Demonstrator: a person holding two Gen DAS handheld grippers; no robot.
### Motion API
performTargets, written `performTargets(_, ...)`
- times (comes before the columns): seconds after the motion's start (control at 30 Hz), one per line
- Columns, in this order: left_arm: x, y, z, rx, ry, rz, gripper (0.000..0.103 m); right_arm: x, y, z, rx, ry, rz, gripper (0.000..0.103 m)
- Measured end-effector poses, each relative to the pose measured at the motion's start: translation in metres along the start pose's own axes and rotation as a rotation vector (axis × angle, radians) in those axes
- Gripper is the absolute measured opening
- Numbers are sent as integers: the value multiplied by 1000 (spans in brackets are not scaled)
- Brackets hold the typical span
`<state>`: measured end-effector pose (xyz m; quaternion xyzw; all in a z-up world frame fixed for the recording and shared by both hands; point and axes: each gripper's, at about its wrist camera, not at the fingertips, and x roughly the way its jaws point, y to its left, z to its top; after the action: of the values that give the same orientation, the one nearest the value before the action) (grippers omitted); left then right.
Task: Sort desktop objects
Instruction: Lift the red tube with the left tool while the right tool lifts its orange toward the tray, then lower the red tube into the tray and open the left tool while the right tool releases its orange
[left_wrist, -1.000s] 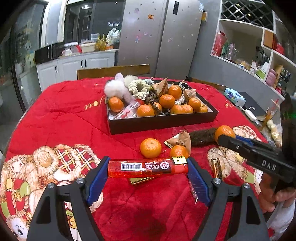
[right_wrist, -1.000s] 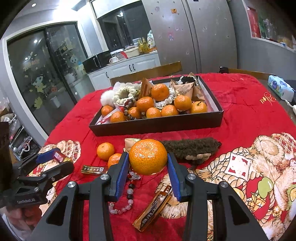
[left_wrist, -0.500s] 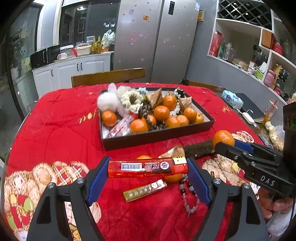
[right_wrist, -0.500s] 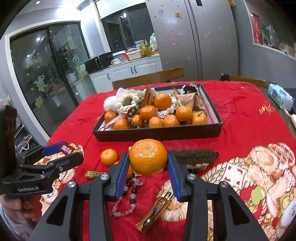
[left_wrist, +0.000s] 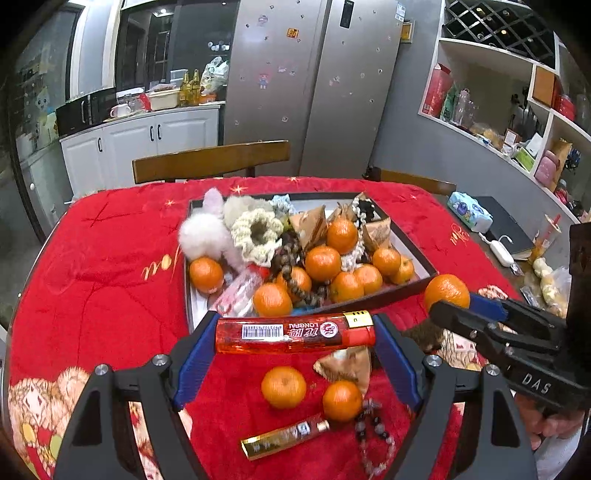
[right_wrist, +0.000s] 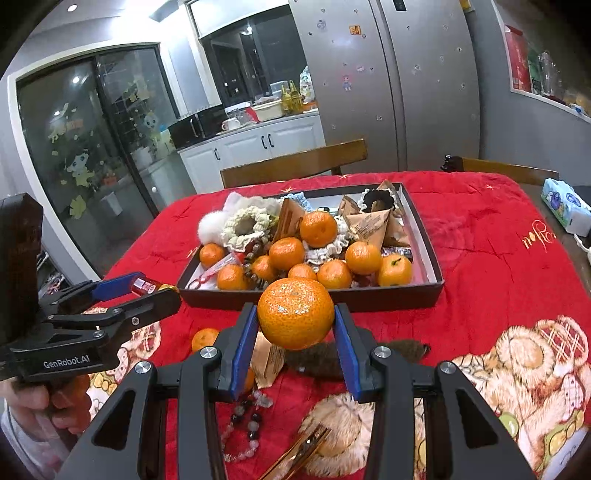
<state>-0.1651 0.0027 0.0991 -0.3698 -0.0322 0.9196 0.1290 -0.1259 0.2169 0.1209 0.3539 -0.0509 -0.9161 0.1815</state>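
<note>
My left gripper (left_wrist: 295, 332) is shut on a red lighter (left_wrist: 295, 332), held crosswise above the red cloth just in front of the dark box (left_wrist: 421, 258). My right gripper (right_wrist: 295, 321) is shut on a tangerine (right_wrist: 295, 314) and holds it in the air before the box's front wall (right_wrist: 369, 299). The box holds several tangerines, scrunchies, a white pompom, paper packets and beads. Two loose tangerines (left_wrist: 283, 386), a paper packet (left_wrist: 347, 367), a gold bar (left_wrist: 284, 435), a bead bracelet (left_wrist: 373, 432) and a brown furry item (right_wrist: 354, 358) lie on the cloth.
The table carries a red quilted cloth (left_wrist: 110, 258) with bear prints. A tissue pack (left_wrist: 469, 214) and a white charger (left_wrist: 500, 253) lie at the right edge. Wooden chairs (left_wrist: 210, 160) stand behind the table. Shelves line the right wall.
Both grippers have risen and moved toward the box with their loads. The box looks nearer and the loose items now lie below the left gripper.
</note>
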Motion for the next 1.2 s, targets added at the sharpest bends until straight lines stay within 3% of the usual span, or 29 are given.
performTargets(0.43, 47, 9, 39, -14, 17, -34, 83, 38, -19, 26, 28, 39, 17, 40)
performTargets(1.0, 108, 17, 38, 53, 19, -18, 83, 92, -24, 44, 10, 75, 22, 40)
performTargets(1.2, 117, 16, 30, 66, -17, -14, 83, 103, -26, 44, -10, 55, 24, 40)
